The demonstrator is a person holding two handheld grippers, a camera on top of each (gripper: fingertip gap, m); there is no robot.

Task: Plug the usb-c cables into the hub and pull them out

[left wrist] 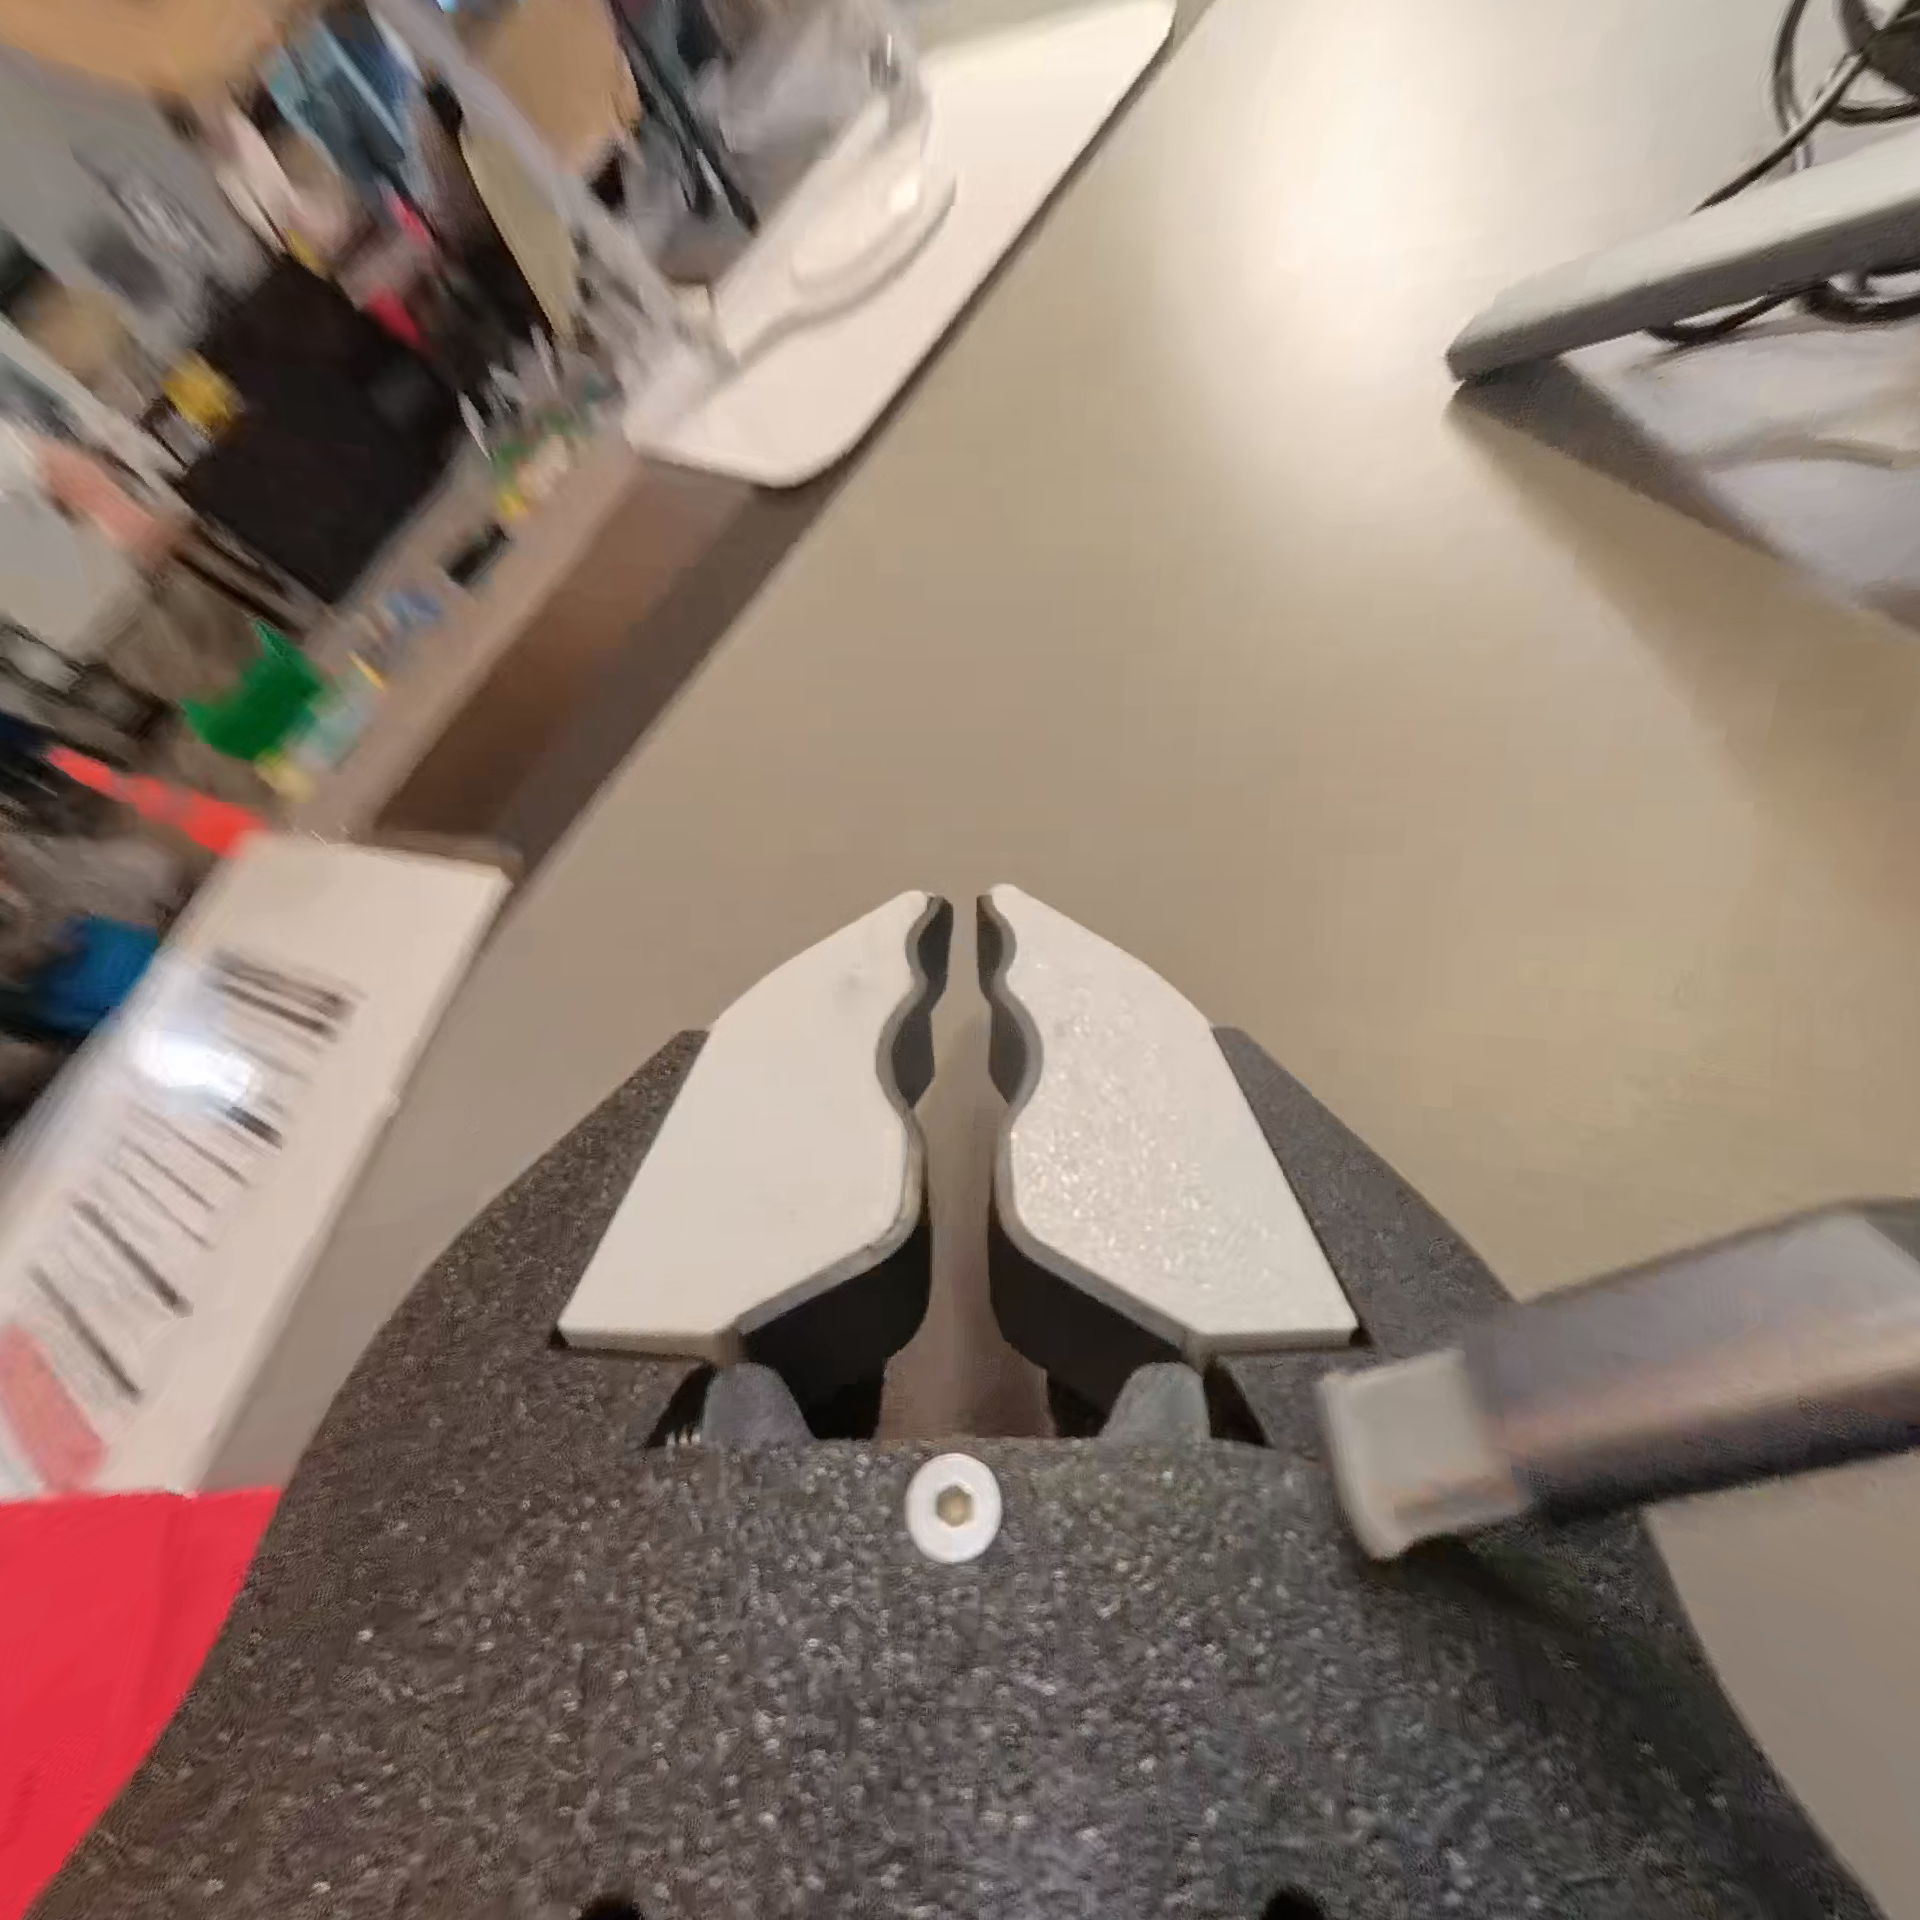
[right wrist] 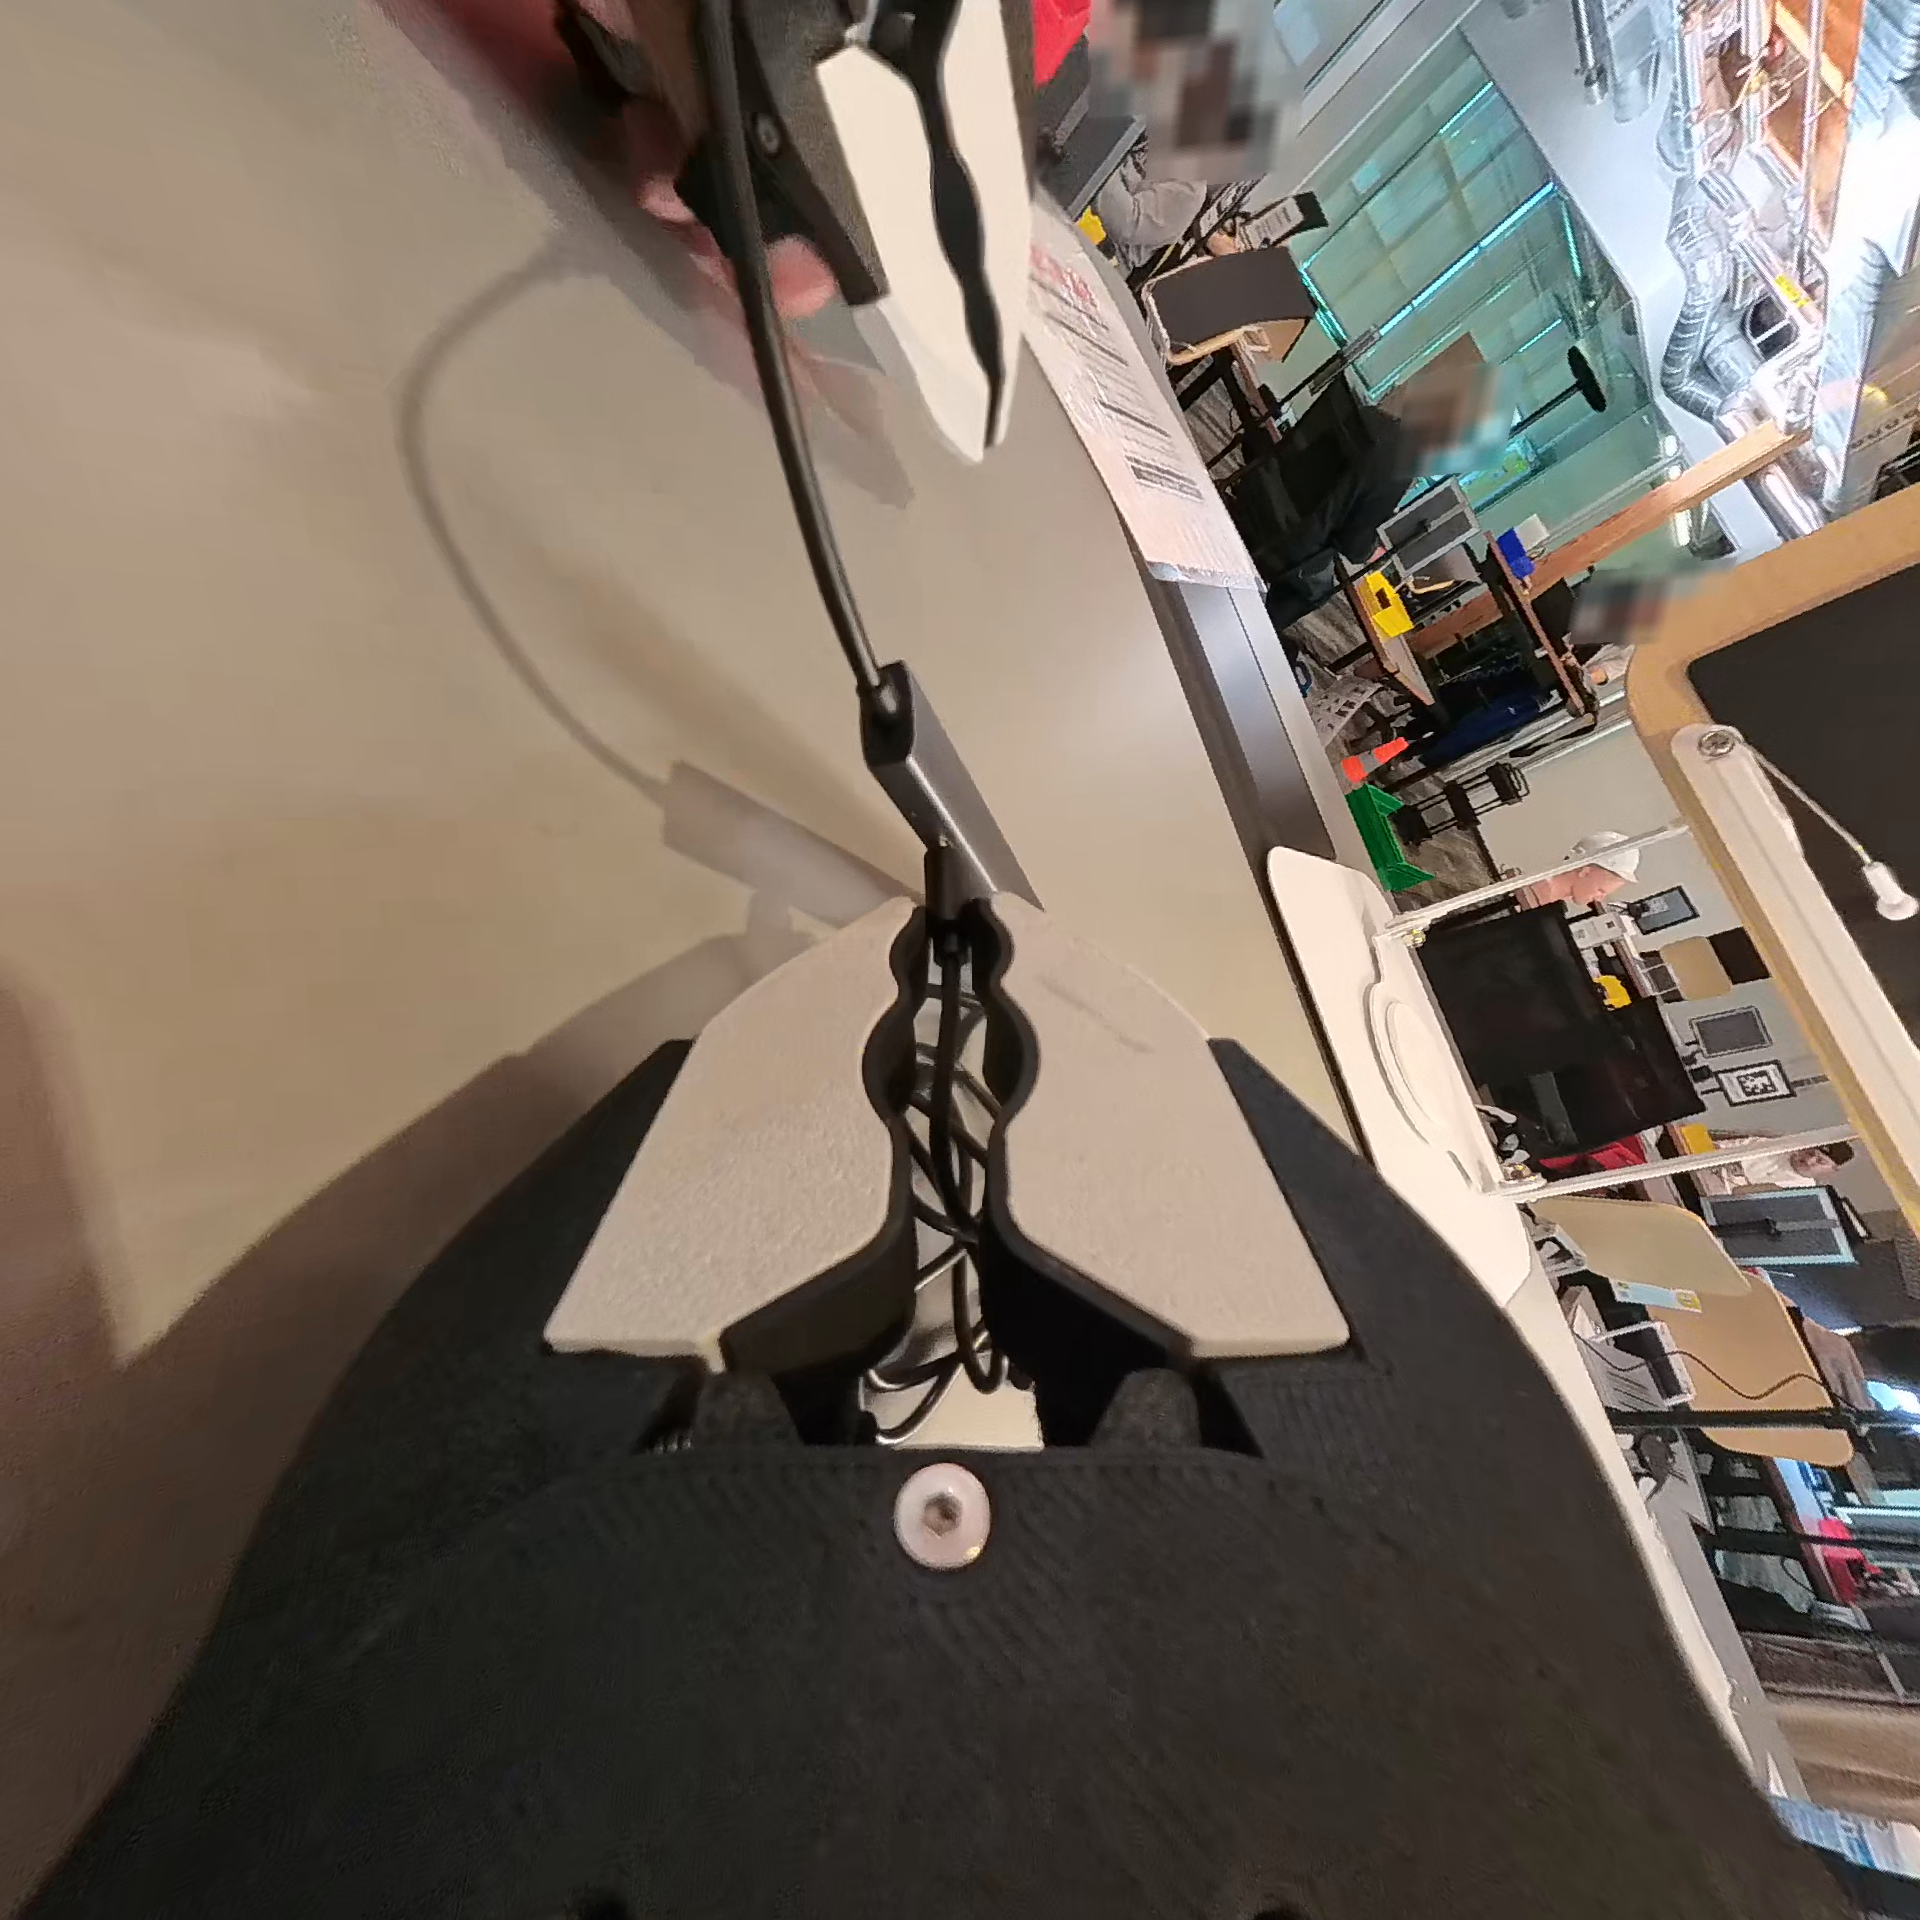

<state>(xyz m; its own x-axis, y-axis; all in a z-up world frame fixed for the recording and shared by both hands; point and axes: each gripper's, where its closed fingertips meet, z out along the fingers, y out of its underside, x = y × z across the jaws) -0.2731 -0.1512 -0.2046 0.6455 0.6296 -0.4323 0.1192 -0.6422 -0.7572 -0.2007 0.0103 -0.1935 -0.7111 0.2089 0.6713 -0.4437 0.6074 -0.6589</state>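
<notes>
In the right wrist view my right gripper (right wrist: 951, 916) is shut on the plug of a black usb-c cable (right wrist: 943, 1091). The plug sits at the lower end of a slim grey hub (right wrist: 940, 795), which is held above the beige table (right wrist: 312, 520). The hub's own black lead (right wrist: 795, 436) runs up past my left gripper (right wrist: 985, 431), which is shut; I cannot tell what holds the lead. In the left wrist view my left gripper (left wrist: 961, 904) is shut with nothing between its fingers. The hub (left wrist: 1683, 1351) shows blurred at its lower right.
A white cable with a white adapter (right wrist: 727, 821) lies on the table, blurred. A white tray (left wrist: 831, 343) sits at the table's far edge. A grey stand (left wrist: 1714, 270) with dark cables is at the right. A printed white sheet (left wrist: 208, 1091) lies at the left.
</notes>
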